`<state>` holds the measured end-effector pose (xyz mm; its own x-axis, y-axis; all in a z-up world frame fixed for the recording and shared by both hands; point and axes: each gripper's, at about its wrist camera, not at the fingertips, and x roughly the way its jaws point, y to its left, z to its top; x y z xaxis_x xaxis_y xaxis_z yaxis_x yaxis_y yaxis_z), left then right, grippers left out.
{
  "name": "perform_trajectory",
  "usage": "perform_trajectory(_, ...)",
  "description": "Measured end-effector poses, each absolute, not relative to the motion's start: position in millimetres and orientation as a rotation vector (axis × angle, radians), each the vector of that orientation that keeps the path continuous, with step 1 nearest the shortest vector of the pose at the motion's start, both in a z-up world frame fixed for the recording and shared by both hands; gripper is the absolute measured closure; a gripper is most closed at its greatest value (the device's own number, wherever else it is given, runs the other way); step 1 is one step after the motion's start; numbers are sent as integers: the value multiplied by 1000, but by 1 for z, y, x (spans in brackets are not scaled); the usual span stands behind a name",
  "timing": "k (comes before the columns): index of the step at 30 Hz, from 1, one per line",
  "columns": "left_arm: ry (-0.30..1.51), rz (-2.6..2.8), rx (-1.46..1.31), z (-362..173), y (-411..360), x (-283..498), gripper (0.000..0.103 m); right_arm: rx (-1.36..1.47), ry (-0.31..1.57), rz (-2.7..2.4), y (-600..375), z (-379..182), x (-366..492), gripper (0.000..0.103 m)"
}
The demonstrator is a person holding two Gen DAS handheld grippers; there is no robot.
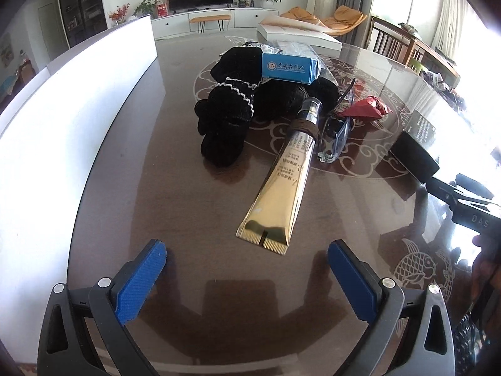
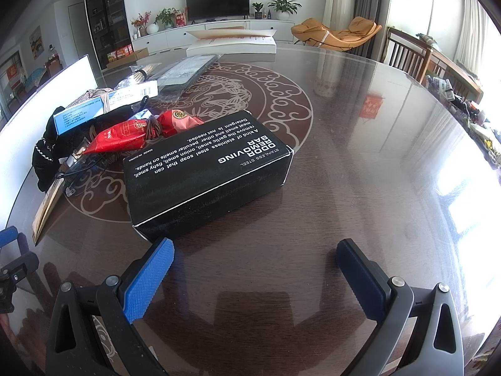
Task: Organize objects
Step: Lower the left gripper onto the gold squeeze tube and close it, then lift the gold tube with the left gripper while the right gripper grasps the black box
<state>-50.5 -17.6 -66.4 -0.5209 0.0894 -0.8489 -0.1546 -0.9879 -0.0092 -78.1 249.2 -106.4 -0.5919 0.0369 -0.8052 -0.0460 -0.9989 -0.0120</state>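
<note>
We hold the left gripper low and level, its two blue-padded fingers spread wide with nothing between them. We hold the right gripper in the same attitude, its fingers likewise spread wide and gripping nothing. In the left wrist view, the right gripper's dark body enters from the right edge, with our hand partly visible behind it.

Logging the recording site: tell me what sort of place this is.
Most likely a home living and dining room: a television on a low white cabinet, potted plants beside it, an orange lounge chair, and a glass-topped dining table.
</note>
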Motion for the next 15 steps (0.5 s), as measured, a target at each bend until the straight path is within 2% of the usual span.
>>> perform_trajectory(3,133,2597,-1466,-67,-4,-75,0,-1396,15,2762,249,-106,-78,0)
perform_trajectory(4,146,2590,-1463,-66,1,-80,3,-1396,16,2762,249,-106,-78,0)
perform_trajectory(5,151,2596,-1432,-64,4,-82,13,-1396,16,2762,249,-106,-78,0)
perform_trajectory(6,154,2606,-1403,-61,7,-80,35,-1396,15,2762,249,-106,-78,0)
perform_trajectory(7,149,2615,-1390,-58,8,-76,63,-1396,15,2762,249,-107,-78,0)
perform_trajectory(8,131,2612,-1387,-57,7,-71,70,-1396,15,2762,249,-107,-78,0)
perform_trajectory(10,70,2612,-1380,-56,0,-52,73,-1396,15,2762,249,-107,-79,0)
perform_trajectory(15,-71,2655,-1368,-56,-28,16,73,-1395,14,2762,249,-107,-79,0)
